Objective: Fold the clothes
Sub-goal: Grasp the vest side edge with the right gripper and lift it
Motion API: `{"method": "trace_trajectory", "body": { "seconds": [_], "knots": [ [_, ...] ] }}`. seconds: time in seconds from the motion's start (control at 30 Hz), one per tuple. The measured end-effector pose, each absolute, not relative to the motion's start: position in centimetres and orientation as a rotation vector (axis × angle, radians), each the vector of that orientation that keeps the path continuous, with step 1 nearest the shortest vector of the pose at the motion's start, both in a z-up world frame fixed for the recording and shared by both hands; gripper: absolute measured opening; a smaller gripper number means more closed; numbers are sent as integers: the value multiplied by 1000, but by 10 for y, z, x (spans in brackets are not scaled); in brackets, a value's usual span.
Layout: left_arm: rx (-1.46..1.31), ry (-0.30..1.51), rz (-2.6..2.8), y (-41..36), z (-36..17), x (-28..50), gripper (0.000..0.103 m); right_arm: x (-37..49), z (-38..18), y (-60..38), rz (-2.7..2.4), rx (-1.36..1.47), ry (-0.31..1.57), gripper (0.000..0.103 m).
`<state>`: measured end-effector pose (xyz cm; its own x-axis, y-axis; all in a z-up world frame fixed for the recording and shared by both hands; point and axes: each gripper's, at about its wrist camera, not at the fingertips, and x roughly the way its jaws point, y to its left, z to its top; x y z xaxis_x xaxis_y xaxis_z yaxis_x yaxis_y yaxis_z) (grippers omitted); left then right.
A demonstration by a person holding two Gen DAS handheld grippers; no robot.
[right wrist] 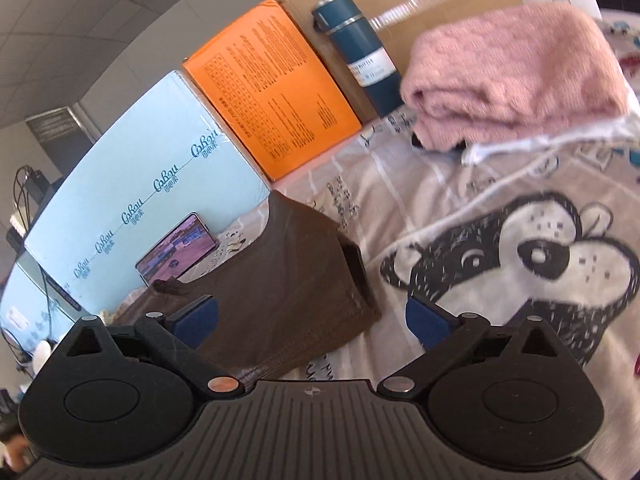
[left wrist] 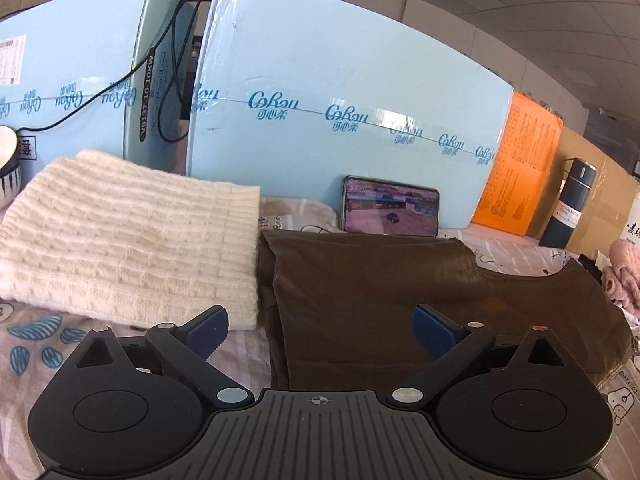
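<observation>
Now | left hand-held gripper point(left wrist: 320, 326) agape, cream knit point(left wrist: 128, 240) seen | right hand-held gripper point(right wrist: 312, 322) agape, pink knit point(right wrist: 516, 76) seen

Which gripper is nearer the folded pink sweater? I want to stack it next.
Right. The right gripper faces the pink sweater across bare printed sheet. From the left gripper, it sits at the far right edge, beyond the brown garment.

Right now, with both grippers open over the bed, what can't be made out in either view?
- Brown garment: near edge hidden by the left gripper body, left wrist view.
- Bowl: cut off by the left edge, left wrist view.
- Pink sweater: underside hidden by its own folds; right wrist view, beyond the right gripper.
- Orange box print: too small.
</observation>
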<state>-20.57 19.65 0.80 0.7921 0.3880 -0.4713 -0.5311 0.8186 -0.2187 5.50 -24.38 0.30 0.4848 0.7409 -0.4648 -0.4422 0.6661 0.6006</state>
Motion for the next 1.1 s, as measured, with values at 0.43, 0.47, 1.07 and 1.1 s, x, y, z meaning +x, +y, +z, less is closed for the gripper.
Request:
{"method": "trace_trajectory", "body": {
  "seconds": [0.43, 0.47, 1.07, 1.1],
  "knots": [
    [-409, 495, 423, 194, -9, -196, 100, 81, -20, -204, 754, 624, 873, 100],
    [-406, 501, 420, 194, -10, -195, 100, 84, -21, -200, 743, 626, 859, 99],
    [-351, 504, 244, 175, -13, -186, 101, 69, -8, -223, 851, 754, 627, 4],
    [-344, 489, 199, 171, -12, -187, 101, 68, -7, -229, 844, 761, 619, 4]
  ]
}}
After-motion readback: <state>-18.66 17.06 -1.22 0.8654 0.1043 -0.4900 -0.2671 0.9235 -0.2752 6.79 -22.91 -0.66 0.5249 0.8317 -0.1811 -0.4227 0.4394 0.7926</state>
